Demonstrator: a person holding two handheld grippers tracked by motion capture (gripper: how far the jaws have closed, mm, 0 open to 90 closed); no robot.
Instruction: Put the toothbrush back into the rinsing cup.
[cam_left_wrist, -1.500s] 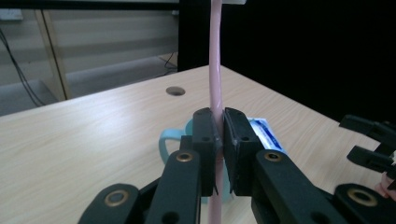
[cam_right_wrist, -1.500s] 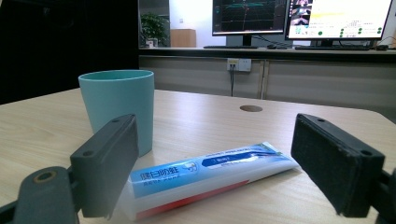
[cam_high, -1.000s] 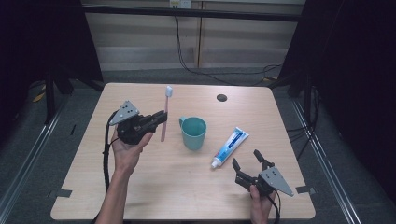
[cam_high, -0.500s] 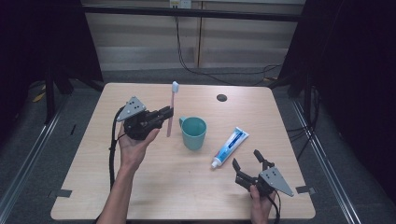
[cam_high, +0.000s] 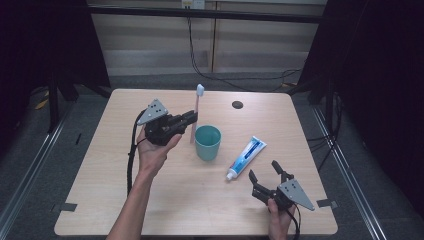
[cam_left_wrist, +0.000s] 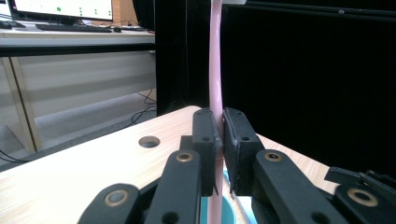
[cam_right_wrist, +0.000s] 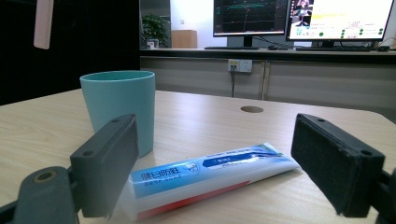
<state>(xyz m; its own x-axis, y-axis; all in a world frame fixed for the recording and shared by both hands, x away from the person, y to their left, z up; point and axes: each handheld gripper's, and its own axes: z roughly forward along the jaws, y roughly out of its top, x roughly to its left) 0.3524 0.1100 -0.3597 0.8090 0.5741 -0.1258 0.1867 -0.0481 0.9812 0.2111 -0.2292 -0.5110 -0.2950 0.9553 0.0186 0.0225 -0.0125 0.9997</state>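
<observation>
A pink toothbrush (cam_high: 197, 102) with a white head stands upright in my left gripper (cam_high: 192, 117), which is shut on its handle. Brush and gripper hang above the table just left of the teal cup (cam_high: 208, 142). In the left gripper view the pads pinch the pink handle (cam_left_wrist: 215, 56), and my left gripper (cam_left_wrist: 220, 135) points past the cup's rim. A blue and white toothpaste tube (cam_high: 246, 156) lies flat to the right of the cup. My right gripper (cam_high: 263, 170) rests open near the front right, aimed at the tube (cam_right_wrist: 210, 175) and cup (cam_right_wrist: 119, 105).
The wooden table (cam_high: 150, 200) has a round cable hole (cam_high: 237, 104) at the back. Dark curtains flank both sides. Cables trail from each gripper toward the front edge.
The left gripper has carried the toothbrush to the right, closer to the cup, and slightly higher. The right gripper has stayed where it was.
</observation>
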